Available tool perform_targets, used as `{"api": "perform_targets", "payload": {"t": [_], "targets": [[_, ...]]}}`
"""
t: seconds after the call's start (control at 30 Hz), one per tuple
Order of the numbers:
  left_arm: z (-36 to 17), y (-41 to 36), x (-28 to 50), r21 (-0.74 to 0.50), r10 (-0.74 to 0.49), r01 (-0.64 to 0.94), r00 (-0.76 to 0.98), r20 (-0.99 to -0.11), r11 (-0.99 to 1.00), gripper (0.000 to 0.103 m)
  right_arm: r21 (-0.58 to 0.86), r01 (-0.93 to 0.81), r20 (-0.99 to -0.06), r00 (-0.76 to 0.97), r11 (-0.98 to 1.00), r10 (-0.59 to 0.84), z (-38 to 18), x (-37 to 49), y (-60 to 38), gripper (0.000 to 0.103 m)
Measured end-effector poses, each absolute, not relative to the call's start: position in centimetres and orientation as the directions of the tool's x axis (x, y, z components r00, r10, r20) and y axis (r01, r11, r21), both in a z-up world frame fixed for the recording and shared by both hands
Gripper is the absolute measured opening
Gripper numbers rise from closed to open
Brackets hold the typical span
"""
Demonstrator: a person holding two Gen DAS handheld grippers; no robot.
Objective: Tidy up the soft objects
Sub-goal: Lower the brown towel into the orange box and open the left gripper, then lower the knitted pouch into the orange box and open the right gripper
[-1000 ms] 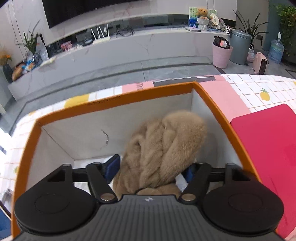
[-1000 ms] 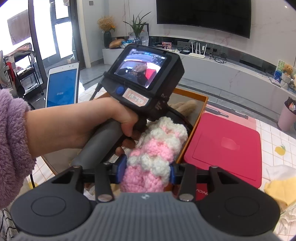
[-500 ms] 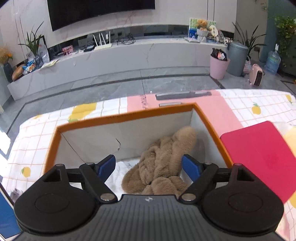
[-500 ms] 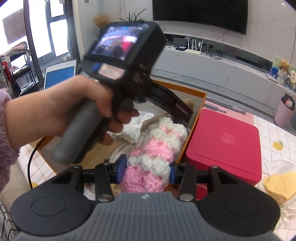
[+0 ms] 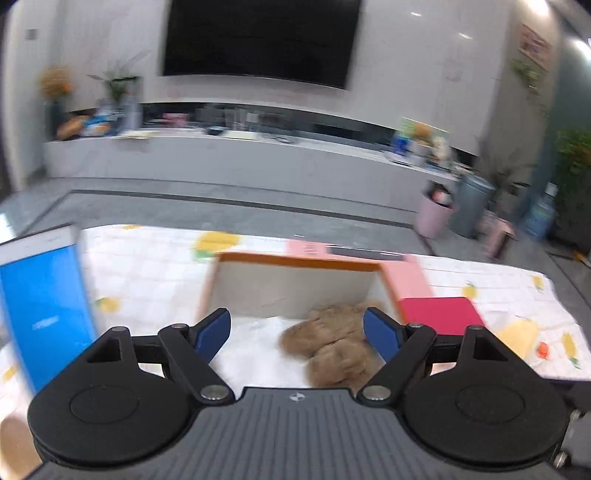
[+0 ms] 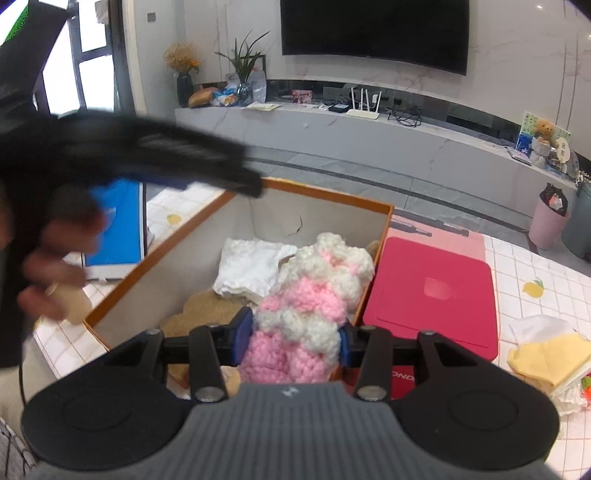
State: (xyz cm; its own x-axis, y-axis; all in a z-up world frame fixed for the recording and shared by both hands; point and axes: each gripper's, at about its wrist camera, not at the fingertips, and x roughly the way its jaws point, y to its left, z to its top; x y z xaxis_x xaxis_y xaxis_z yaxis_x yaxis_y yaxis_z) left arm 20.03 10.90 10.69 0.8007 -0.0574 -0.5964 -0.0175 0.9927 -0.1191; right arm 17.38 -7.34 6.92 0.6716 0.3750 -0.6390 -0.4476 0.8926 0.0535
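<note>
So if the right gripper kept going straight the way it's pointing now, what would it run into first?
Probably the inside of the orange-rimmed box. The right gripper, shut on the pink and white knitted piece, points down into it, likely toward the white cloth or the far wall; depth is unclear.

text: partial white letters "OND" are read on the front of the red box [image 6: 402, 377], cut off by the gripper body | tablet [image 5: 44, 314]: white mark on blue screen, too blurred to be read

A home living room: wall-mounted television [image 6: 373, 31] above a long marble media console [image 6: 369, 144].
</note>
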Motion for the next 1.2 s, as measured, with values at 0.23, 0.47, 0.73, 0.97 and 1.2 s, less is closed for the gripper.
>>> {"api": "perform_targets", "payload": {"t": [0.23,0.47,0.73,0.97,1.2], "targets": [[8.0,11.2,18.4,-0.02,-0.004,-0.009,0.822,-0.569,1.0,0.096,0.093,-0.464,-0.663,0.631,0.881,0.403,6.9,18.8,-5.2,0.045],[6.9,12.4,18.8,0.024,0.015,-0.002,0.836,-0.549,1.0,0.094,0.07,-0.442,-0.742,0.576,0.894,0.342,4.1,21.9,-1.9,0.045],[5.2,14.0,19.1,-0.038,-0.018,-0.005,0.817,-0.576,0.999,0.094,0.005,-0.368,-0.837,0.506,0.93,0.206,0.8,25.3,0.0,0.045],[4.6,13.6,19.0,-0.013,-0.001,-0.009,0.81,-0.587,1.0,0.093,-0.141,-0.41,-0.859,0.503,0.901,0.094,-0.4,26.4,1.9,0.05],[4.8,14.2,19.3,0.016,0.038,-0.035,0.795,-0.606,0.999,0.093,-0.152,-0.386,-0.862,0.502,0.91,0.069,-0.8,26.3,1.9,0.056]]}}
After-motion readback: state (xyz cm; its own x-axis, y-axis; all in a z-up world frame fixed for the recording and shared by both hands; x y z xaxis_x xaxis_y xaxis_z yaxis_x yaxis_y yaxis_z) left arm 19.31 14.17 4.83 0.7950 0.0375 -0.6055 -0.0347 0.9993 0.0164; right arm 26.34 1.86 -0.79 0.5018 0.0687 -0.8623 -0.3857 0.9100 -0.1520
